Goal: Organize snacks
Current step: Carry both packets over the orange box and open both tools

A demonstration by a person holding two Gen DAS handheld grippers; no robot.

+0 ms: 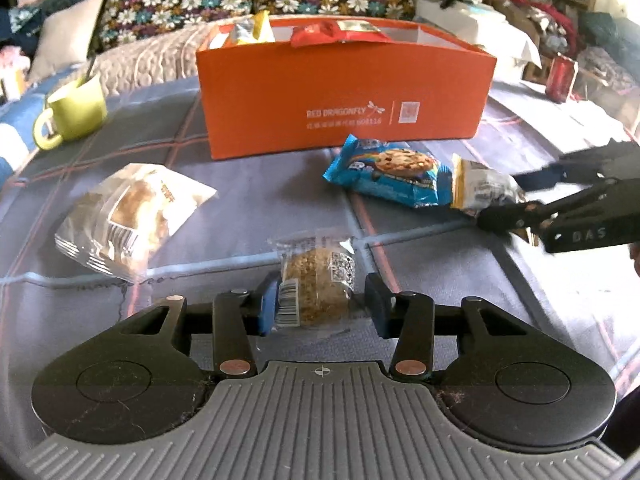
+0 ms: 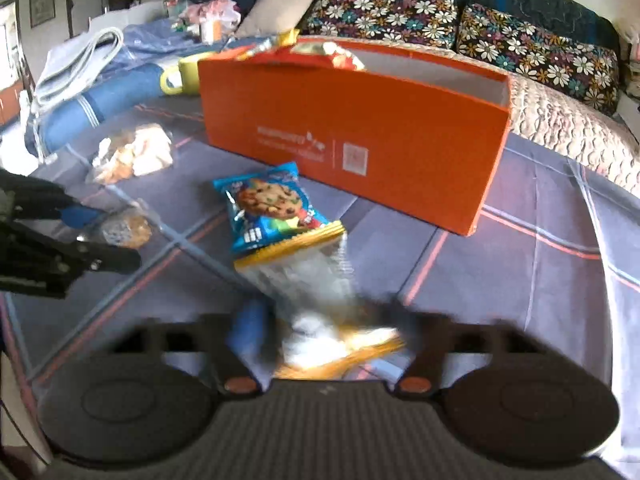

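An orange box point(image 1: 340, 96) stands on the plaid cloth with several snack packs inside; it also shows in the right wrist view point(image 2: 360, 132). My left gripper point(image 1: 320, 306) is open, its jaws either side of a small clear-wrapped oat cake point(image 1: 316, 284), which also shows in the right wrist view point(image 2: 124, 228). My right gripper point(image 2: 320, 328) holds a silver and yellow packet point(image 2: 316, 292), seen in the left wrist view point(image 1: 480, 190); the view is blurred. A blue cookie pack point(image 1: 388, 172) lies against that packet, also in the right wrist view point(image 2: 272, 208).
A clear-wrapped pastry point(image 1: 128, 216) lies at the left. A green mug point(image 1: 74, 110) stands at the far left, a red can point(image 1: 562, 76) at the far right. A sofa with floral cushions point(image 1: 248, 0) runs behind the table.
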